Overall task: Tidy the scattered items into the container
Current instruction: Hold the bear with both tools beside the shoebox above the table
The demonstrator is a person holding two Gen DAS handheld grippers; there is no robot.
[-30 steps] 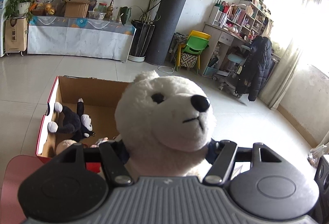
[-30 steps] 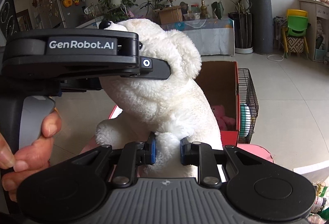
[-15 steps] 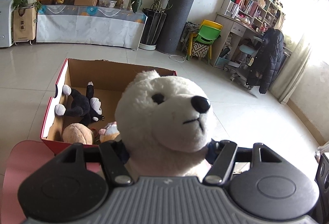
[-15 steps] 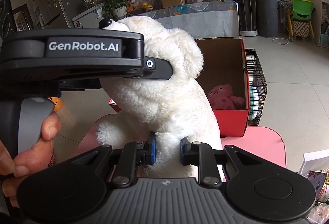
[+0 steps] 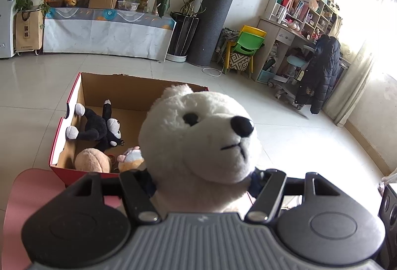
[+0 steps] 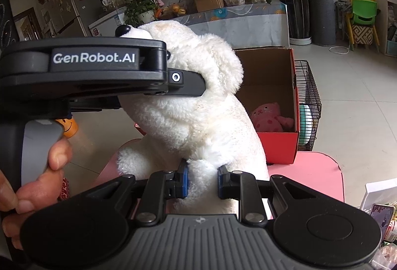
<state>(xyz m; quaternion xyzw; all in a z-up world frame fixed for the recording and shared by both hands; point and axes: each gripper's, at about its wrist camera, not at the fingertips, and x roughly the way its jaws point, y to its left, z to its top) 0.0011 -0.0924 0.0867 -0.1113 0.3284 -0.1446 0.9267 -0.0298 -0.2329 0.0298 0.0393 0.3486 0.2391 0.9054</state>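
Observation:
A big white teddy bear (image 5: 198, 136) fills the left wrist view; my left gripper (image 5: 202, 183) is shut on its neck. In the right wrist view the bear (image 6: 198, 121) is upright, and my right gripper (image 6: 202, 179) is shut on its lower body or a limb. The left gripper's body (image 6: 94, 66) crosses the bear's head there. Both hold the bear above a pink table (image 6: 320, 170), near a red cardboard box (image 5: 74, 101) that stands on it. In the box lie a black plush (image 5: 99, 126), a tan plush (image 5: 91, 161), a small orange-and-pink plush (image 5: 130, 162) and a pink cat plush (image 6: 269, 117).
A black wire cage (image 6: 309, 101) stands right behind the box. An orange smiley toy (image 6: 68, 126) lies at the left. The tiled floor surrounds the table. Items sit at the right edge (image 6: 379, 208).
Both grippers have risen with the bear and tilted down, so more of the box's inside and the plush toys show. The grips have not changed.

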